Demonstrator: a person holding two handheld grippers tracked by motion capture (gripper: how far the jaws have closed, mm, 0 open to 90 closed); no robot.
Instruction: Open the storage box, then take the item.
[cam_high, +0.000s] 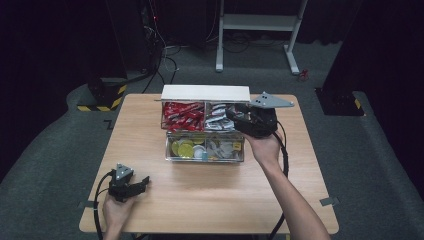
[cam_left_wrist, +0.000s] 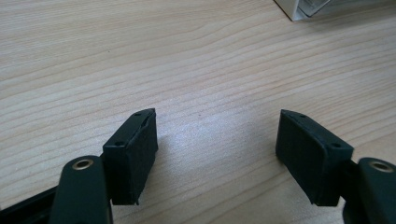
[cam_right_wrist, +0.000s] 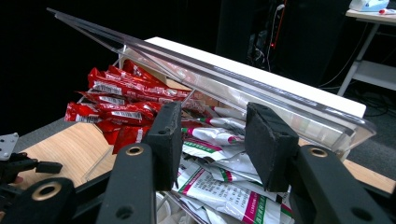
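Here the right gripper (cam_right_wrist: 212, 140) hovers over the back right compartment of the clear box (cam_high: 205, 151), above the white packets (cam_right_wrist: 219, 186). Jaws part-open, a narrow gap, nothing between the pads. Red packets (cam_right_wrist: 116, 100) sit in the neighbouring compartment; the lid (cam_right_wrist: 224, 77) stands raised behind. Left gripper (cam_left_wrist: 215, 154) rests on the table (cam_left_wrist: 187, 56), jaws wide, empty. Judgement: pick is about to start. Lower straight down onto one packet, pinch its upper edge, keep clear of the lid and divider, lift slowly so neighbours drop off.

Left claw (cam_left_wrist: 217, 140) gapes wide; right claw (cam_right_wrist: 212, 140) stands narrowly parted.
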